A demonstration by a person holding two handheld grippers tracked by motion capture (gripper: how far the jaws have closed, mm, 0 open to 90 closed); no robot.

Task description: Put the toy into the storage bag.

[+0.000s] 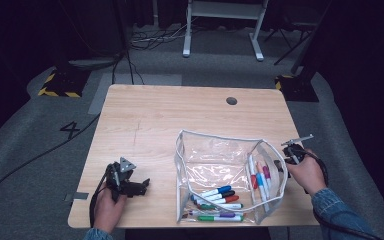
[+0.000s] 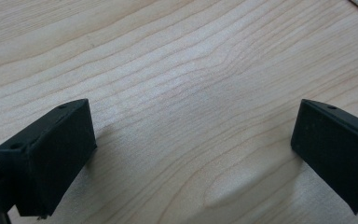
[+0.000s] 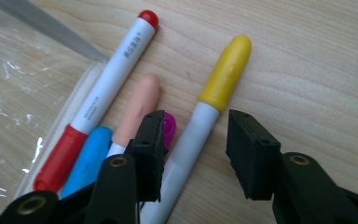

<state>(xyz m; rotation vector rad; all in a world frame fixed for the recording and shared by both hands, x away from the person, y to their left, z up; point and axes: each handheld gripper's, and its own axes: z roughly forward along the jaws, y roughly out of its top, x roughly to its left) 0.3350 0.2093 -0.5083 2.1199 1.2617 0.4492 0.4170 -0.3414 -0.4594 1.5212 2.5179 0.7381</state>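
Note:
A clear plastic pouch (image 1: 215, 155) lies open on the wooden table (image 1: 180, 115), with several markers (image 1: 220, 197) inside near its front and more markers (image 1: 260, 177) at its right end. My right gripper (image 1: 280, 166) (image 3: 193, 126) is down at that right end, open, its jaws on either side of a yellow-capped marker (image 3: 226, 70) with a gap beside the right pad. Beside it lie a red marker (image 3: 116, 60), a peach one (image 3: 140, 105), a blue one (image 3: 91, 156) and a magenta one (image 3: 169, 126). My left gripper (image 1: 142, 186) (image 2: 193, 121) rests open over bare wood at the front left.
A dark round cable hole (image 1: 231, 100) sits near the table's far edge. Cables trail across the grey floor at the left (image 1: 40, 155). A white desk frame (image 1: 220, 25) stands behind the table.

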